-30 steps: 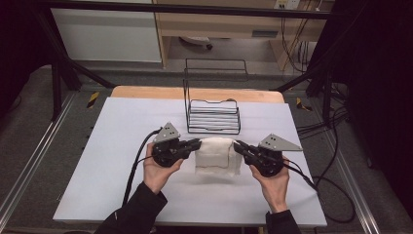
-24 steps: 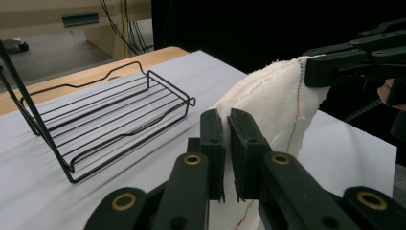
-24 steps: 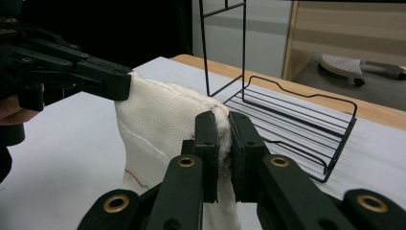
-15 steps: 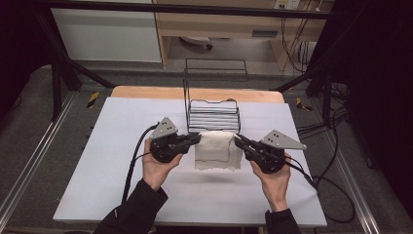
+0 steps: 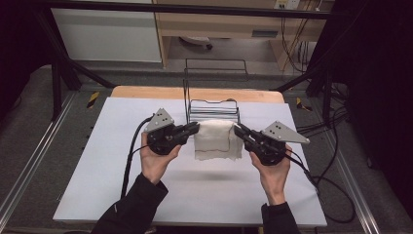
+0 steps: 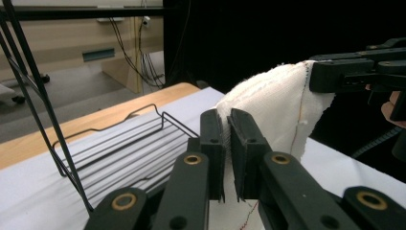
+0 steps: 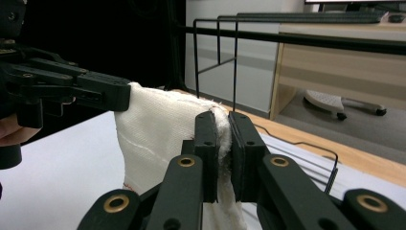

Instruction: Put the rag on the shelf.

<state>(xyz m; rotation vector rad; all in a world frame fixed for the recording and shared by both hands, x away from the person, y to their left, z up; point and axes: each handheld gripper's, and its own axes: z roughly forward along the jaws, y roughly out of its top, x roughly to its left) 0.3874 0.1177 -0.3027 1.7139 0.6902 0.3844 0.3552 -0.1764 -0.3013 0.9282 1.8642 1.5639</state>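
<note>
A folded white cloth (image 5: 214, 140) hangs above the white table cover, held up by its two top corners. My left gripper (image 5: 196, 128) is shut on the cloth's left corner, and in the left gripper view the fabric (image 6: 277, 110) is pinched between the black jaws of that gripper (image 6: 226, 139). My right gripper (image 5: 237, 129) is shut on the right corner; the right gripper view shows the cloth (image 7: 158, 139) pressed between its pads, at the right gripper (image 7: 224, 139). The cloth's lower edge hangs free, casting a shadow on the table.
A black wire rack (image 5: 213, 109) with a tall wire back stands just behind the cloth. The white cover lies on a wooden table (image 5: 146, 91). Cables (image 5: 321, 183) trail from the grippers off to the right and left.
Both grippers have risen together with the cloth, which now hangs higher off the table and closer to the wire rack.
</note>
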